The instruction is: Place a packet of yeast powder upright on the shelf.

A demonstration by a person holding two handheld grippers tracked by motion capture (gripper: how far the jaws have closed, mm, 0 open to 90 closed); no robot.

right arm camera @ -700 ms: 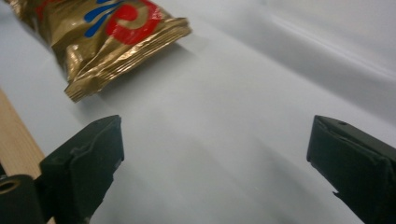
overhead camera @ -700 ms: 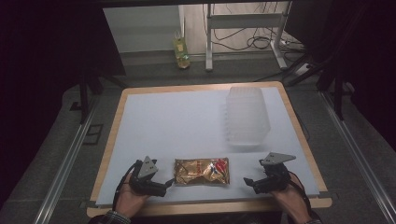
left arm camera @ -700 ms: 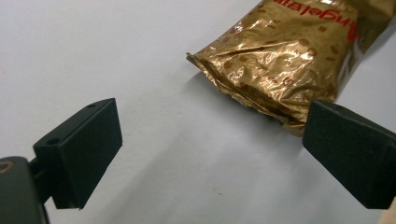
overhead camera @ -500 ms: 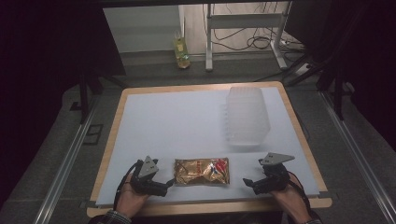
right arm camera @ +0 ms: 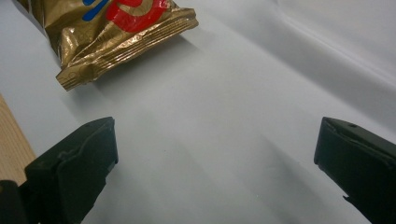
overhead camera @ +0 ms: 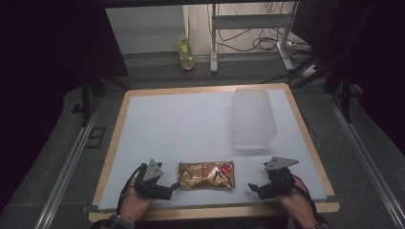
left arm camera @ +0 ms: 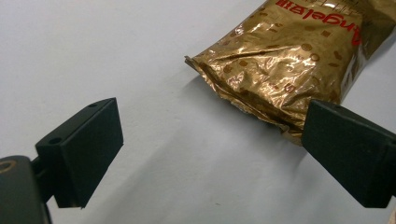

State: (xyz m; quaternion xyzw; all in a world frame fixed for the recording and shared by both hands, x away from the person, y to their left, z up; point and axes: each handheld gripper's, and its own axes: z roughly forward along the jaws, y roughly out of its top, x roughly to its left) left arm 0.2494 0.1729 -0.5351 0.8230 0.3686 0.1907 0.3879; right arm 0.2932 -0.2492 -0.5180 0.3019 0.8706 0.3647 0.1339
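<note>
Now both claws, left gripper (overhead camera: 173,187) and right gripper (overhead camera: 254,187), sit spread and empty, flanking the gold packet (overhead camera: 207,174); next, probably, the left one closes on its near edge.

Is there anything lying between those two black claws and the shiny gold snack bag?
Nothing visible. Only bare white table cover separates the gold snack bag from the left gripper and the right gripper. Both stand open. The clear plastic tub sits farther back, out of the way.
</note>
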